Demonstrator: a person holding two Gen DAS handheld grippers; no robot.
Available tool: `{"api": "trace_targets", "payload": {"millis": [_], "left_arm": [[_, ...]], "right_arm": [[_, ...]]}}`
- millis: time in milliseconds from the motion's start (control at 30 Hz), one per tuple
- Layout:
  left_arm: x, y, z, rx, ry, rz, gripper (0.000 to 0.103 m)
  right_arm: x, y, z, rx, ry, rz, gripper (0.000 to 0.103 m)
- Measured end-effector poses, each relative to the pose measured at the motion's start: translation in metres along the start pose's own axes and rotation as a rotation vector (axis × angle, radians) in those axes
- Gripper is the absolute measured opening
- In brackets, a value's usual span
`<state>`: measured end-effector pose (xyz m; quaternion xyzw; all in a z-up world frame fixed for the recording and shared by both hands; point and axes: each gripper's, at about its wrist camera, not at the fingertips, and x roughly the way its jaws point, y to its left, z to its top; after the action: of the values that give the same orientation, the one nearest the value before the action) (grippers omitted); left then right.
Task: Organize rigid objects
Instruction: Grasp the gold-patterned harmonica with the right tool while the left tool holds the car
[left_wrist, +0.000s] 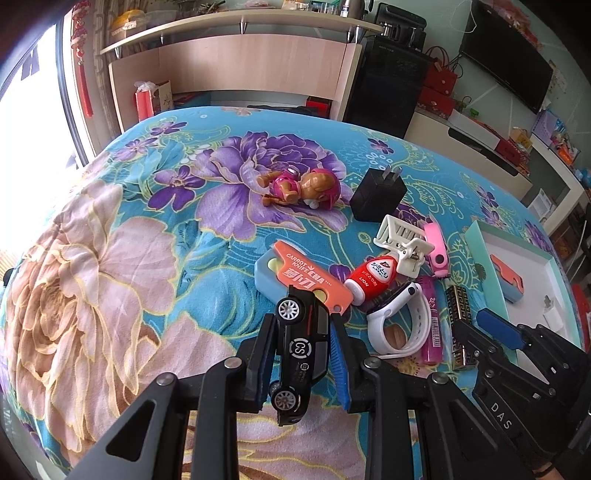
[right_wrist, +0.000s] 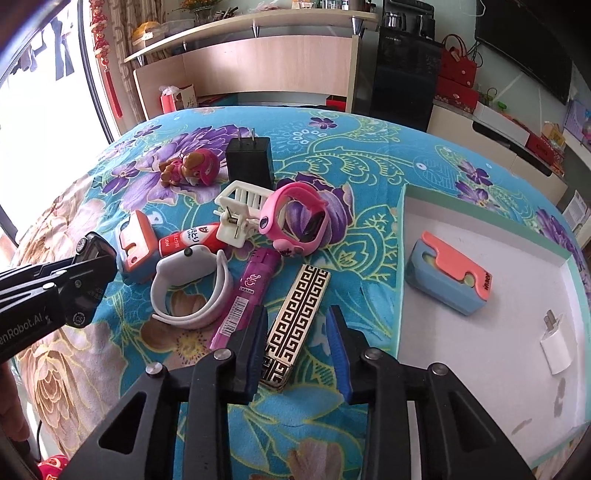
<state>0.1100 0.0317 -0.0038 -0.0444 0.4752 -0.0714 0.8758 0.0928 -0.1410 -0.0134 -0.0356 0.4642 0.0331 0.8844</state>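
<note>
My left gripper (left_wrist: 303, 354) is shut on a black toy car (left_wrist: 301, 350) and holds it above the flowered cloth; it also shows at the left of the right wrist view (right_wrist: 85, 273). My right gripper (right_wrist: 297, 347) is open, its jaws on either side of a black-and-gold patterned lighter (right_wrist: 295, 325) that lies on the cloth. A green-rimmed white tray (right_wrist: 480, 295) at the right holds a blue-and-orange carrot knife (right_wrist: 448, 277) and a white charger (right_wrist: 556, 345).
A pile lies mid-cloth: white watch (right_wrist: 192, 280), pink watch (right_wrist: 295, 221), purple tube (right_wrist: 247, 295), red-and-white tube (right_wrist: 188, 238), white clip (right_wrist: 240, 210), second carrot knife (left_wrist: 295, 280), black charger (right_wrist: 251, 160), puppy figure (right_wrist: 188, 166). Shelves and a TV stand behind.
</note>
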Motion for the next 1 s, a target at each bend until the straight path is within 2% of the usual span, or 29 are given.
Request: {"api": "trace_targets", "payload": {"millis": [333,667,733,767,800,1000], "left_arm": [[0.004,-0.001,-0.001,0.000,0.015,-0.002,0.030],[0.010,-0.001,-0.002,0.000,0.027,0.003,0.030],[0.009,0.000,-0.001,-0.003,0.023,0.004,0.030],[0.007,0.000,-0.001,-0.002,0.019,0.008,0.030],[0.005,0.000,-0.001,0.000,0.011,0.011,0.030],[-0.009,-0.002,0.003,0.005,-0.036,0.011,0.030]], "right_arm": [[0.012,0.006,-0.002,-0.008,0.055,-0.015,0.031],[0.021,0.009,0.000,-0.009,0.048,-0.041,0.031],[0.020,0.009,0.000,-0.009,0.045,-0.041,0.028],[0.019,0.009,0.001,-0.006,0.040,-0.036,0.022],[0.017,0.009,0.001,-0.005,0.034,-0.027,0.021],[0.012,0.009,0.002,0.000,0.013,-0.007,0.021]]}}
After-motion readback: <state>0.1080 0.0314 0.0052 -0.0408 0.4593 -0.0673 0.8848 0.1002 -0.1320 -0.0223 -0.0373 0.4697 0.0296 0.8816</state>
